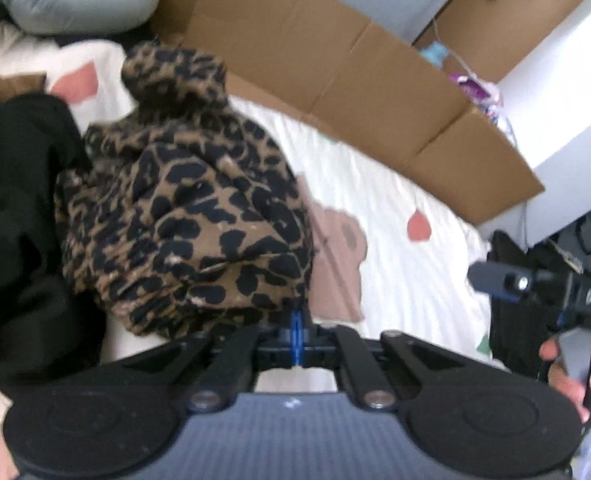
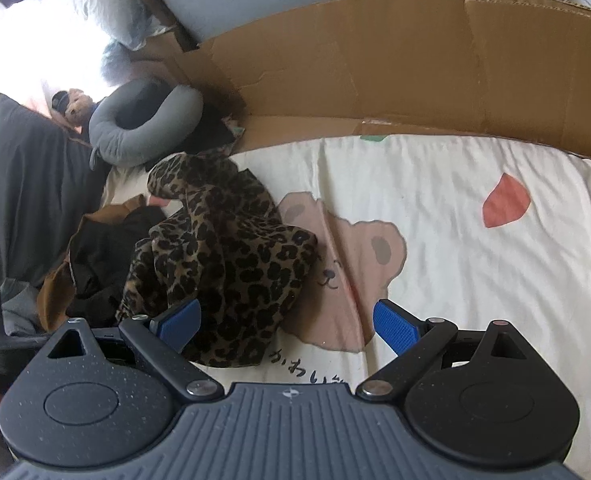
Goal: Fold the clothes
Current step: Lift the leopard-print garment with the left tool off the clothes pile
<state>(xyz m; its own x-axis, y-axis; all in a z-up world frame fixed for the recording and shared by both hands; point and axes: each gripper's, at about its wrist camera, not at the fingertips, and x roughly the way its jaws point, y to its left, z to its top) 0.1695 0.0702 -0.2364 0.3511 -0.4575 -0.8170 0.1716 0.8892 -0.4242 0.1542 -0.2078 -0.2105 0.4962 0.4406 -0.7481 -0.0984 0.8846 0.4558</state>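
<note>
On the bed (image 2: pixel 455 264), over a cream cover printed with a bear, a leopard-print garment (image 2: pixel 231 256) lies bunched in a loose heap, not flat and not folded. Left gripper (image 1: pixel 297 334): blue pads pressed together at the garment's near hem, apparently pinching a fold of the cloth, though the contact is partly hidden. Right gripper (image 2: pixel 287 326): released, pads well apart, hovering at the garment's near edge with nothing between them. Beside the heap lie dark clothes (image 2: pixel 107 256), also crumpled. Judged from this, folding of the leopard piece is still to be done; spreading it flat would come before any crease. A cardboard box (image 2: pixel 395 68) stands along the far side of the bed; its contents cannot be seen.
</note>
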